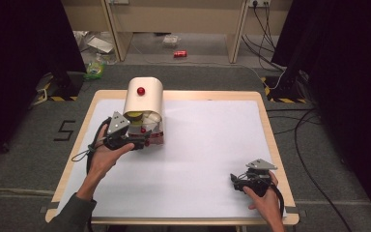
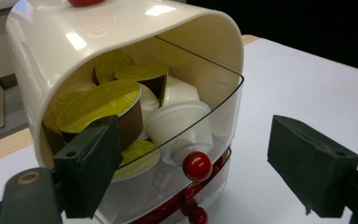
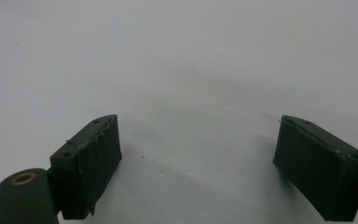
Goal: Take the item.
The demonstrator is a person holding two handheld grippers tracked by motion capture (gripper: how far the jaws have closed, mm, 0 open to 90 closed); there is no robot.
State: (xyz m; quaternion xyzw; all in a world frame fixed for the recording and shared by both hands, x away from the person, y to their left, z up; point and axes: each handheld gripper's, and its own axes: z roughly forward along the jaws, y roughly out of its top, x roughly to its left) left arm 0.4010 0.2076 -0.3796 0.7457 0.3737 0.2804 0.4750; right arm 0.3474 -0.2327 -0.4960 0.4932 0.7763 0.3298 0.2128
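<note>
White tabletop, cream capsule dispenser

Left gripper at the capsule dispenser

The left gripper sits against the front of the cream dispenser with a red knob; the right gripper rests well apart on the white table.

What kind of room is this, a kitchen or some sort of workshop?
Probably a lab or recording studio: black curtains at the sides, loose cables on grey carpet, one white-topped table holding a capsule dispenser.
</note>
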